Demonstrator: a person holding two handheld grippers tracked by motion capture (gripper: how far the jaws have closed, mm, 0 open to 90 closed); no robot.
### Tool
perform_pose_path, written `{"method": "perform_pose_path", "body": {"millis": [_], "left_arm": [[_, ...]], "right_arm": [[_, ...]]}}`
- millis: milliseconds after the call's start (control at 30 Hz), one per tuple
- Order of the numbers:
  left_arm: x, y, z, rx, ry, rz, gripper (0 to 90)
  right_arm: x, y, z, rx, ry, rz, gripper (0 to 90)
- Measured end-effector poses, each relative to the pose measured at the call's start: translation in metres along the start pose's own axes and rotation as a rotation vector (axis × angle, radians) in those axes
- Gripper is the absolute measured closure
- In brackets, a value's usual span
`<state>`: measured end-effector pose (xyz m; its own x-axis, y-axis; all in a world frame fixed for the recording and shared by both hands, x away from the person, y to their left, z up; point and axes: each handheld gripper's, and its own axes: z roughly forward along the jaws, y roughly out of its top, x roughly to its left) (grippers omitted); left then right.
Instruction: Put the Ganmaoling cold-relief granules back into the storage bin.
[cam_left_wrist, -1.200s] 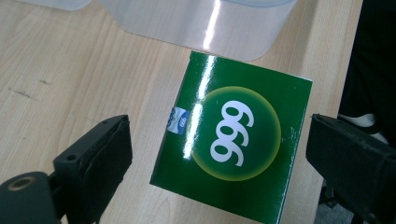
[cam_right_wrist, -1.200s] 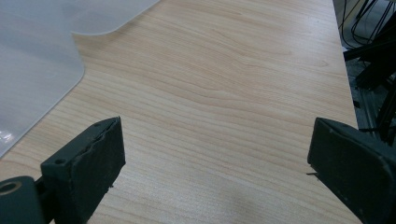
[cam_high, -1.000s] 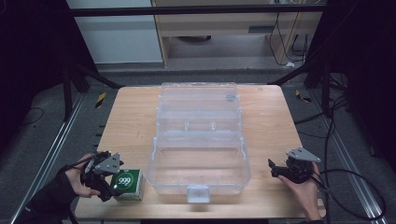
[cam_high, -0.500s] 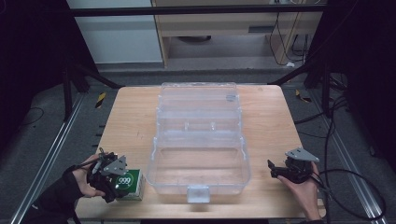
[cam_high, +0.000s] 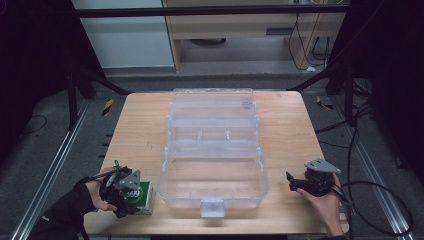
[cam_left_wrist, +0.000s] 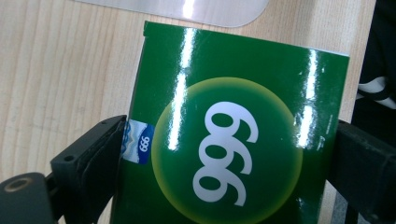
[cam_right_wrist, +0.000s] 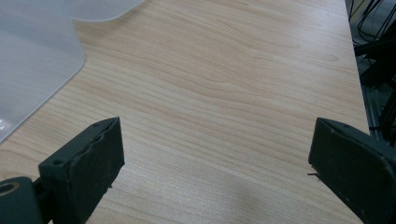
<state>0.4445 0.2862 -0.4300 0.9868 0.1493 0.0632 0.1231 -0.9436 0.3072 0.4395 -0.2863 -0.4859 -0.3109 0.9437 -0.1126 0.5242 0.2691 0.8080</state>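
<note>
Green box (cam_left_wrist: 233, 144) printed with "999" lies flat on the wooden table (cam_high: 135, 130) at its near left corner, just beside the open clear plastic case (cam_high: 214, 170); left gripper (cam_high: 125, 192) straddles it, jaws at both side edges and just closing in, though firm pressing I cannot tell; right gripper (cam_high: 295, 182) rests near the case's right side, jaws spread wide over bare wood.
</note>
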Motion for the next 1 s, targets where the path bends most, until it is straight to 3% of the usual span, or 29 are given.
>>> {"method": "perform_pose_path", "body": {"millis": [333, 467, 700, 833, 1000], "left_arm": [[0.002, 0.003, 0.009, 0.028, -0.029, 0.013, 7.1], [0.003, 0.003, 0.007, 0.023, -0.038, 0.003, 11.5], [0.001, 0.0, 0.003, 0.016, -0.028, -0.009, 14.4], [0.001, -0.003, -0.004, -0.013, -0.025, -0.035, 14.6], [0.0, -0.001, -0.02, -0.025, -0.012, -0.038, 14.7]], "right_arm": [[0.001, 0.0, 0.001, 0.012, -0.001, -0.006, 3.8], [0.0, 0.0, 0.001, 0.011, -0.002, -0.012, 3.8], [0.001, 0.0, 0.002, 0.016, -0.002, -0.011, 3.9], [0.001, -0.001, 0.002, 0.018, -0.001, -0.008, 3.9], [0.001, -0.001, 0.002, 0.018, -0.001, -0.011, 3.9]]}}
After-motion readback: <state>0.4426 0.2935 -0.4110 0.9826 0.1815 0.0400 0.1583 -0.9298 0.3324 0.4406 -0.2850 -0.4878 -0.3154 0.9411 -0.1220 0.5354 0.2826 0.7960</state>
